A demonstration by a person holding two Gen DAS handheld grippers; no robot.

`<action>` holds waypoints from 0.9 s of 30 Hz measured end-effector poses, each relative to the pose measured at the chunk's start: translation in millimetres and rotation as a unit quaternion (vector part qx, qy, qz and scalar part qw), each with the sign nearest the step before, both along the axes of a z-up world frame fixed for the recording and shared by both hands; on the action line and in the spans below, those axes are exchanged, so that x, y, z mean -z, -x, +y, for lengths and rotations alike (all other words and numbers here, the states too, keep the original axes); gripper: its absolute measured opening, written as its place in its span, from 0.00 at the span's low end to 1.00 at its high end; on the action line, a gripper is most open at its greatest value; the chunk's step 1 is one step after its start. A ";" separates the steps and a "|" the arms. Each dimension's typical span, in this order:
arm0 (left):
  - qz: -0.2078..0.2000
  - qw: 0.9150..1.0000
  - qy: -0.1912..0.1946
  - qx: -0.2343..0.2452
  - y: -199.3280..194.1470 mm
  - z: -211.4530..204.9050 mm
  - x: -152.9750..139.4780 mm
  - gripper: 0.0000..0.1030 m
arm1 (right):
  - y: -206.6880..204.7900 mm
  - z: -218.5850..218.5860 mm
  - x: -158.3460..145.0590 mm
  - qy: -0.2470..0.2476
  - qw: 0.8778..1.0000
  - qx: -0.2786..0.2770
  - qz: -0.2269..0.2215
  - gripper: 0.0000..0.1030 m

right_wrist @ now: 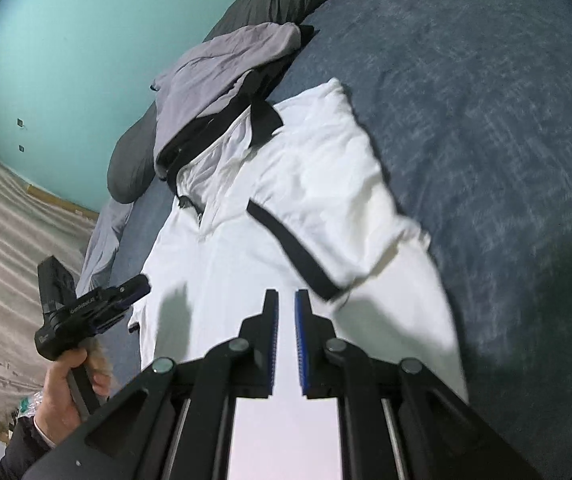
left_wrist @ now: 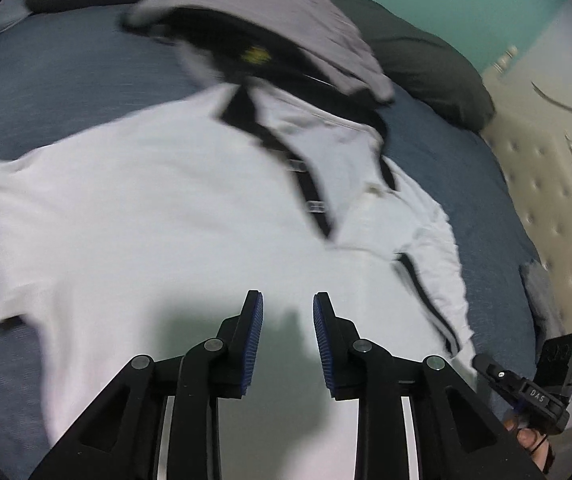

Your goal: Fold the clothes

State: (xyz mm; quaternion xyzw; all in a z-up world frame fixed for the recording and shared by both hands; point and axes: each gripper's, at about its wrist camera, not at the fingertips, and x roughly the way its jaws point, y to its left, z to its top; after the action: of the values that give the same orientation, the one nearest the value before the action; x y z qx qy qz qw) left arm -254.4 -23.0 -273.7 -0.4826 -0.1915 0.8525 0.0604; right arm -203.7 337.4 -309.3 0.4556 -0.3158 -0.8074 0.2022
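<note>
Left gripper (left_wrist: pixel 288 312) open, smooth white shirt (left_wrist: pixel 166 220)

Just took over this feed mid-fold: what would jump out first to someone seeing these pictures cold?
The white polo shirt with black trim, spread across the blue bedspread, fills both views. Beyond its collar lies a heap of grey and black clothes against a dark pillow. Both grippers hover above the shirt holding nothing: the left gripper with jaws parted, the right gripper nearly closed.
</note>
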 end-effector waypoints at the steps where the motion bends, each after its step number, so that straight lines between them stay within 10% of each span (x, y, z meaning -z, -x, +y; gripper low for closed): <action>1: -0.002 1.000 -0.001 -0.013 -7.7 -17.2 -1.0 0.33 | -4.8 -1.9 -0.9 0.002 1.000 0.001 0.002 0.08; 14: -0.011 0.991 -0.011 -0.133 -44.6 -172.2 1.6 0.38 | -37.5 -18.0 -9.3 0.007 1.000 0.002 0.021 0.08; 27: -0.020 0.984 -0.026 -0.177 -26.8 -227.3 31.0 0.39 | -33.4 -32.0 0.6 0.001 1.000 -0.019 0.013 0.08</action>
State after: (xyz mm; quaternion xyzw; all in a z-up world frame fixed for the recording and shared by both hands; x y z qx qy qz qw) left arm -227.5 -250.3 -304.7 -0.4560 -0.2971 0.8348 -0.0832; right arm -170.3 305.4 -309.9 0.4505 -0.3052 -0.8089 0.2226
